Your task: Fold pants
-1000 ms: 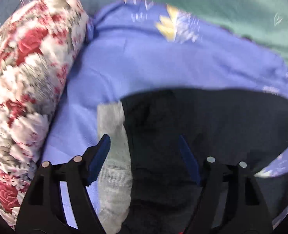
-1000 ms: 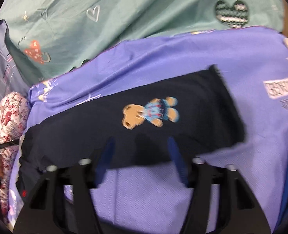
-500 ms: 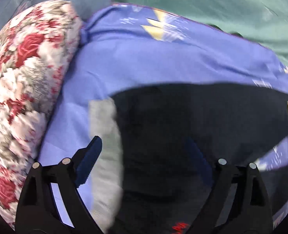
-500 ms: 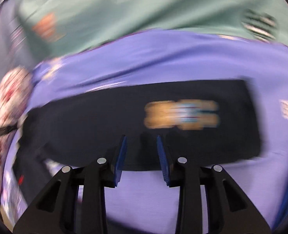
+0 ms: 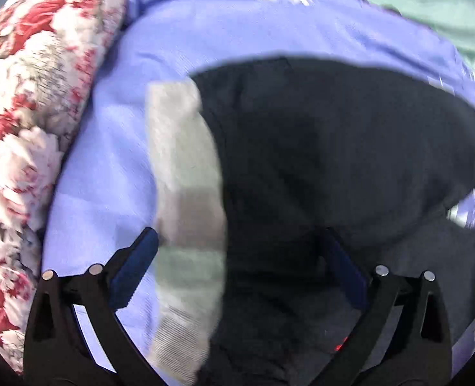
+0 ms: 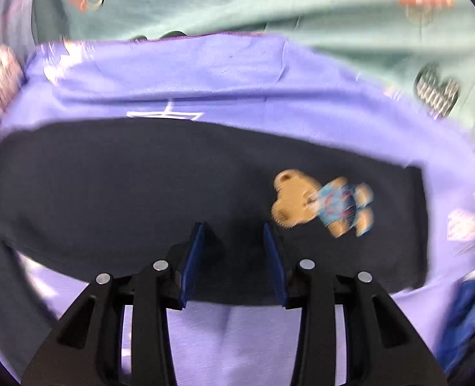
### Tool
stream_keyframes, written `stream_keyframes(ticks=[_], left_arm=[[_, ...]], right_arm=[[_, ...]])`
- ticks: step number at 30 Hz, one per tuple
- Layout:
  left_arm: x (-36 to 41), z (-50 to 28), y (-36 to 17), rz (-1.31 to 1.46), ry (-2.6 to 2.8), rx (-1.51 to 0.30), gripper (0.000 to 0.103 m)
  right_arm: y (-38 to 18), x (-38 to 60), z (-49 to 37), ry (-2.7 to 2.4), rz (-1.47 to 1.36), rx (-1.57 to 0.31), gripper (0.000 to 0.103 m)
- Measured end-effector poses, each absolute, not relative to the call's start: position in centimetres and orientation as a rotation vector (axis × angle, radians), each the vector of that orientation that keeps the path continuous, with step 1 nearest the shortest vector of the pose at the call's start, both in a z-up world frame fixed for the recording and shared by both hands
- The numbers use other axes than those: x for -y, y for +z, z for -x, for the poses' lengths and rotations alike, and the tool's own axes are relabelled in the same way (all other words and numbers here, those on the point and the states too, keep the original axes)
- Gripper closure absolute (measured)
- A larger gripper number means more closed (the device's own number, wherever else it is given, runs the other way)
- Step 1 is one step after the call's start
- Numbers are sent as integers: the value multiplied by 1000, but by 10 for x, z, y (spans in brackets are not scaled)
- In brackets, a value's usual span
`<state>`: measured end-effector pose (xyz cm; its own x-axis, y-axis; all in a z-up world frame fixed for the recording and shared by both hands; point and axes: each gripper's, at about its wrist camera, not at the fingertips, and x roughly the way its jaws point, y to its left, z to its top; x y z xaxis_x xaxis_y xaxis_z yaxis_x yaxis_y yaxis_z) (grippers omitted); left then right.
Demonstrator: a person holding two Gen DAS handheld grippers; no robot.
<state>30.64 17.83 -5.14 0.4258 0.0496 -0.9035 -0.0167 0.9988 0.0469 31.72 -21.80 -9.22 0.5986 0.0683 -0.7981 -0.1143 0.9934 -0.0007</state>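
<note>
On a lavender bedsheet (image 6: 224, 74) printed with pale motifs, a pair of dark navy pants (image 6: 141, 189) lies flat, its long axis running side to side across the right wrist view, the leg hem toward the right and the waist toward the left. A brown teddy-bear patch (image 6: 322, 202) in a blue outfit decorates the leg. In the left wrist view the ribbed grey waistband (image 5: 186, 193) forms a soft vertical strip at the pants' (image 5: 333, 160) left end, beside a plump pillow (image 5: 34, 112) in a red-and-white rose print. Behind the sheet, mint-green bedding (image 6: 269, 3) carries heart and cartoon prints. The left gripper (image 5: 237, 267) hangs over the waist with its blue-padded jaws widening, straddling waistband and dark cloth without pinching either. The right gripper (image 6: 234, 257) hovers at the pants' near edge, its jaws parting slightly, dark fabric seen between them; no pad visibly presses on it.
</note>
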Motion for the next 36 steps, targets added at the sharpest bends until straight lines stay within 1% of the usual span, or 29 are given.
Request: stream_keyframes(ticks=[2, 3, 4, 6, 8, 10, 11, 13, 16, 20, 25, 28, 29, 30, 31, 32, 33, 34, 35, 36], left_arm=[[-186, -312, -35, 36, 22, -1083, 2], [-188, -316, -25, 62, 19, -1052, 2], [-189, -322, -19, 68, 33, -1030, 2], [-188, -341, -17, 30, 95, -1023, 2], [-182, -356, -19, -41, 140, -1035, 2], [-182, -369, -23, -122, 134, -1033, 3], [-183, -373, -24, -154, 113, -1017, 3], [-187, -379, -30, -258, 137, -1012, 3], [-207, -395, -30, -239, 136, -1028, 3], [-223, -397, -29, -176, 67, -1058, 3], [-210, -400, -41, -332, 6, -1091, 3], [-202, -400, -44, -369, -34, -1089, 4], [-200, -400, -46, -380, -48, -1086, 10], [-198, -400, -47, -388, -62, -1082, 13], [-195, -398, -47, -401, -79, -1069, 18], [-194, -397, -47, -403, -100, -1065, 28], [-193, -394, -46, -389, -134, -1072, 35], [-192, -393, -44, -375, -163, -1080, 46], [-191, -391, -43, -380, -160, -1076, 50], [-188, -388, -43, -401, -159, -1071, 54]], right_arm=[[-88, 204, -320, 222, -20, -925, 62], [-86, 196, -322, 243, -8, -917, 62], [-86, 177, -325, 252, 45, -896, 60], [-97, 157, -335, 279, 102, -932, 54], [-103, 139, -339, 251, 218, -907, 36], [-97, 143, -351, 138, 298, -908, 22], [-92, 144, -356, 39, 354, -878, 22], [-77, 141, -362, 97, 344, -831, 24], [-68, 130, -378, 237, 311, -838, 24], [-78, 104, -409, 339, 369, -875, 26], [-94, 85, -428, 421, 442, -921, 30], [-97, 98, -437, 461, 354, -943, 30], [-97, 100, -439, 478, 317, -955, 36], [-96, 99, -437, 501, 320, -945, 41], [-96, 95, -433, 523, 328, -939, 54], [-96, 93, -430, 528, 336, -936, 61], [-96, 92, -428, 528, 339, -935, 64], [-95, 91, -427, 548, 328, -944, 78], [-94, 89, -426, 552, 327, -949, 86], [-94, 87, -424, 545, 336, -946, 88]])
